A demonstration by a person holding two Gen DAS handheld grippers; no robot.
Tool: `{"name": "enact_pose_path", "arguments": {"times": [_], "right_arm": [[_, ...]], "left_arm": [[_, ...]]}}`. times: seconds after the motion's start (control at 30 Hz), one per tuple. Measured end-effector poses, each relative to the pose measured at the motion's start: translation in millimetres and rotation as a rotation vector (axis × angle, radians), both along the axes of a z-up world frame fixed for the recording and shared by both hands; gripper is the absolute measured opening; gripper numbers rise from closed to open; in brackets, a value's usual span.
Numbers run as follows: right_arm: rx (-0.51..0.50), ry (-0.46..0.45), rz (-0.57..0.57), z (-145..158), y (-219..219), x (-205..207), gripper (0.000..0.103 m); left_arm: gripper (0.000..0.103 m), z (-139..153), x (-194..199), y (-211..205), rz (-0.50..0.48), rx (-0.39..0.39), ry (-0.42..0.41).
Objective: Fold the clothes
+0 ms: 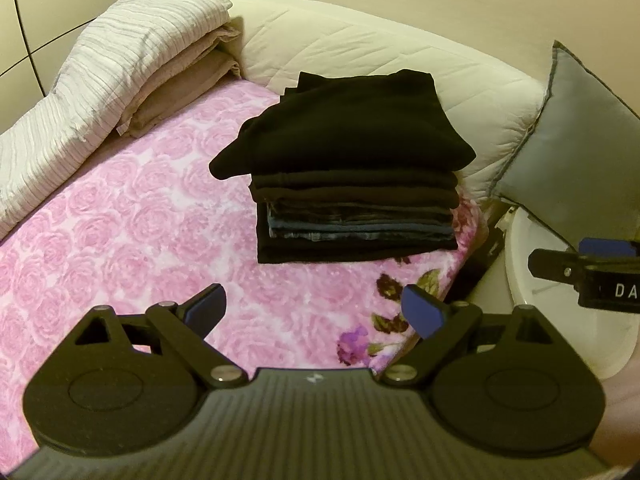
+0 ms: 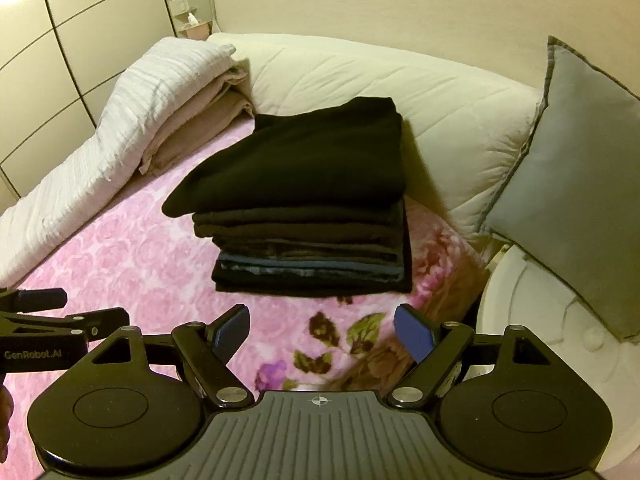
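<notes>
1. The left tool (image 1: 316,312) hangs over the bed with its blue-padded fingers (image 1: 422,312) spread wide, nothing between them.
2. Ahead of it a stack of folded dark clothes (image 1: 352,184) rests on the pink rose-patterned blanket (image 1: 120,220), a black piece on top (its lower left corner juts past the pile).
3. Behind the stack lies a cream quilted pillow (image 1: 360,48); at left, folded striped and beige bedding (image 1: 132,68).
4. At right, a grey cushion (image 1: 576,152), and the right tool (image 1: 592,276) enters from the edge.
</notes>
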State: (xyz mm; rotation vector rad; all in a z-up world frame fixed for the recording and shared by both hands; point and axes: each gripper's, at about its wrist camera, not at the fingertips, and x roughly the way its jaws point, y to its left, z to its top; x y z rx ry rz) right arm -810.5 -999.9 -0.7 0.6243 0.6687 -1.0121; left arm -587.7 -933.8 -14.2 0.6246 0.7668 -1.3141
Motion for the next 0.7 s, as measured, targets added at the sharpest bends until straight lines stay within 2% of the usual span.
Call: {"name": "enact_pose_path", "arguments": {"times": [0.37,0.47,0.7], "right_arm": [[0.039,0.005,-0.007,-8,-2,4,0.083],[0.040,0.009,-0.008,-9,-3,5,0.083],[0.040,0.010,-0.023,-9,-2,7,0.083]], "left_arm": [[0.092,-7,5,2,0.017,0.022,-0.002],[0.088,-7,7,1,0.023,0.022,0.002],[0.088,-9,10,-3,0.035,0.030,0.008]]}}
